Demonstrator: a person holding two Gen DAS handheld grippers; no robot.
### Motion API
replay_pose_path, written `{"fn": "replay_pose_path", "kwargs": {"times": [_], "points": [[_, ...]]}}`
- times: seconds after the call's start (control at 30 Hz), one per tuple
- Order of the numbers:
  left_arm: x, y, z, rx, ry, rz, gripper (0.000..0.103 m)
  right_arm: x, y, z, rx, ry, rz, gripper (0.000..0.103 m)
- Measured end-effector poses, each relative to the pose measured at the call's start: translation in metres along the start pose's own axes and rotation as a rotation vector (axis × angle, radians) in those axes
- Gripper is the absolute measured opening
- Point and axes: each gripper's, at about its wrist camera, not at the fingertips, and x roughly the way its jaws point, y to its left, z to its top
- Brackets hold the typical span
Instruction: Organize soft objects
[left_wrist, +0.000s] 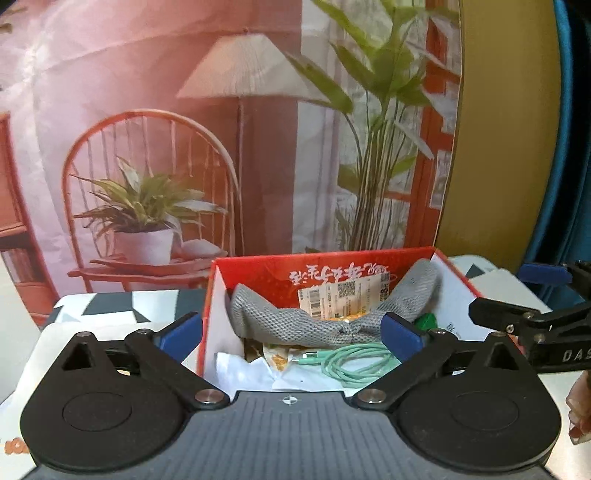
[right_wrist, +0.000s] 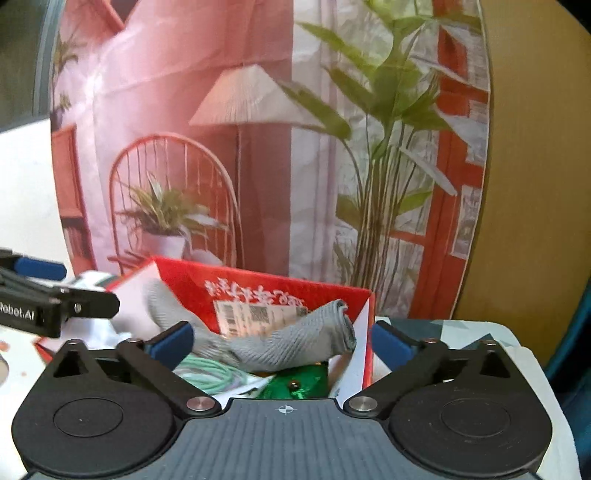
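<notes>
A grey knitted cloth (left_wrist: 295, 321) lies draped inside an open red box (left_wrist: 255, 269), over a mint green cable (left_wrist: 354, 362) and papers. My left gripper (left_wrist: 291, 332) is open and empty, its blue pads astride the box's near left part. In the right wrist view the same grey cloth (right_wrist: 288, 347) lies in the red box (right_wrist: 266, 284) just ahead of my right gripper (right_wrist: 282, 341), which is open and empty. The right gripper shows in the left wrist view (left_wrist: 517, 295) at the box's right side; the left gripper shows in the right wrist view (right_wrist: 55, 291) at the left.
A label with barcodes (left_wrist: 343, 295) is stuck on the box's inner back wall. A green wrapped item (right_wrist: 299, 384) lies in the box. The box stands on a black-and-white patterned surface (left_wrist: 110, 306). A printed backdrop (left_wrist: 221, 129) with a chair and plants hangs close behind.
</notes>
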Motion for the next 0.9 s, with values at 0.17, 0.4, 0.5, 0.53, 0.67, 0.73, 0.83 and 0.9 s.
{"fn": "replay_pose_path", "kwargs": {"times": [0.17, 0.4, 0.5, 0.53, 0.67, 0.73, 0.83, 0.9], "points": [[-0.042, 0.002, 0.001, -0.028, -0.046, 0.001, 0.103, -0.035, -0.002, 0.011, 0.09, -0.013, 0.034, 0.103], [-0.105, -0.003, 0.002, -0.038, -0.114, 0.022, 0.103, -0.089, 0.002, 0.024, 0.149, -0.024, 0.038, 0.103], [-0.131, -0.007, 0.004, -0.02, -0.14, 0.045, 0.103, -0.113, 0.007, 0.029, 0.139, -0.043, 0.032, 0.103], [-0.139, -0.009, 0.005, -0.018, -0.149, 0.055, 0.103, -0.122, 0.01, 0.031, 0.134, -0.049, 0.025, 0.103], [-0.176, -0.014, 0.01, -0.024, -0.176, 0.079, 0.103, -0.157, 0.018, 0.042, 0.132, -0.056, 0.023, 0.103], [-0.193, -0.016, 0.014, -0.034, -0.176, 0.092, 0.103, -0.176, 0.024, 0.047, 0.119, -0.067, 0.014, 0.103], [-0.226, -0.025, 0.017, -0.03, -0.205, 0.125, 0.103, -0.207, 0.035, 0.056, 0.086, -0.085, -0.01, 0.103], [-0.246, -0.032, 0.017, -0.017, -0.233, 0.157, 0.103, -0.226, 0.039, 0.06, 0.082, -0.1, -0.011, 0.103]]}}
